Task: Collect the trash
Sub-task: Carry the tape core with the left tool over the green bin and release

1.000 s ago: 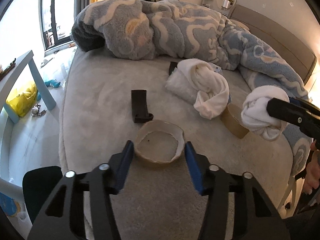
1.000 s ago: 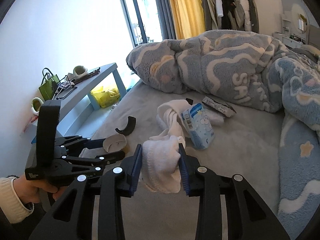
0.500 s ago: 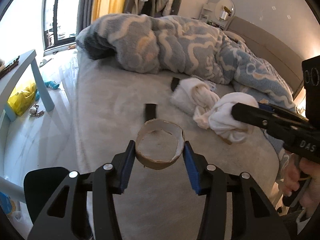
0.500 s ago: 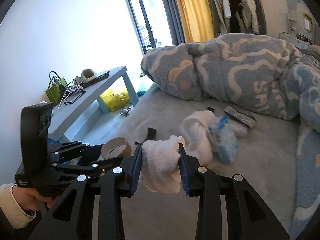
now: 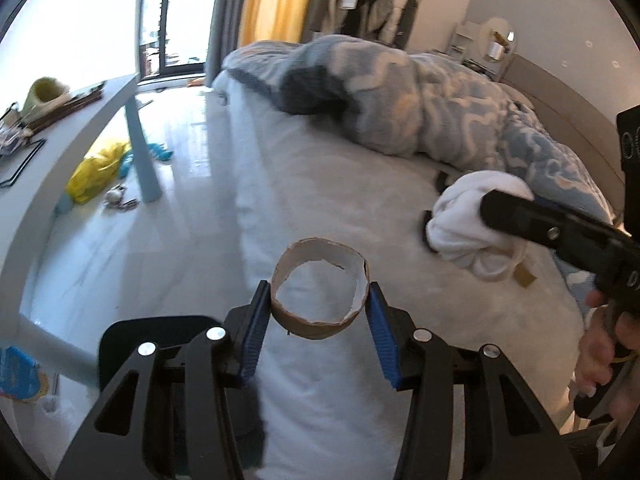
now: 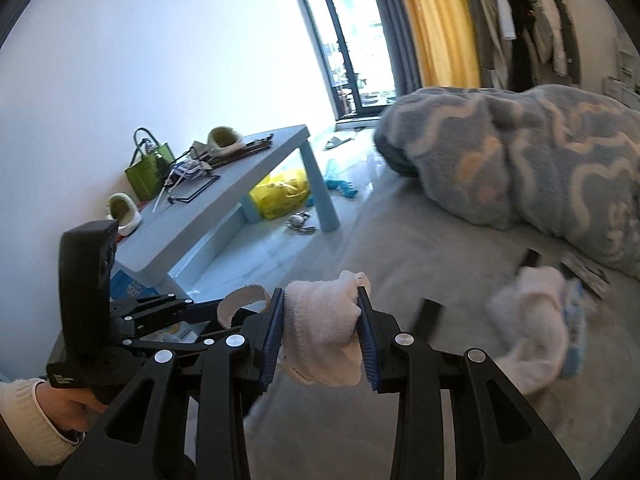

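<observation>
We see the left gripper (image 5: 319,312) clamped on a cardboard ring (image 5: 319,291): a short, torn brown tube, pale inside, ragged along its top rim, held upright between the blue ribbed fingers (image 5: 256,336), whose pads press its sides. Through the ring's hollow we read the grey bed (image 5: 304,184) surface beyond. In the right wrist view the same ring (image 6: 240,304) shows only as a curled sliver at 9 o'clock of the right gripper, mostly hidden behind black linkage.

The right gripper (image 6: 320,330) grips a white cloth wad (image 6: 320,336), soft, knitted or terry in texture, bunched and drooping below the pads. In the left view that wad (image 5: 460,224) sits at 3 o'clock, partly covered by the black finger arm.

On the bed at 3 o'clock of the right view lies a second white fabric bundle (image 6: 532,320) with something light blue (image 6: 576,344) beside it; motion blur prevents us from identifying it. A fluffy blue-grey patterned blanket (image 6: 540,168) is heaped at 1 o'clock.

A pale blue desk (image 6: 224,208) stands at 10 o'clock, carrying a green bag (image 6: 146,172) and a fuzzy slipper (image 6: 224,140); a yellow bag (image 6: 280,196) lies on the floor under it.

A sleeved hand (image 6: 60,404) is cut off at the lower left edge.
</observation>
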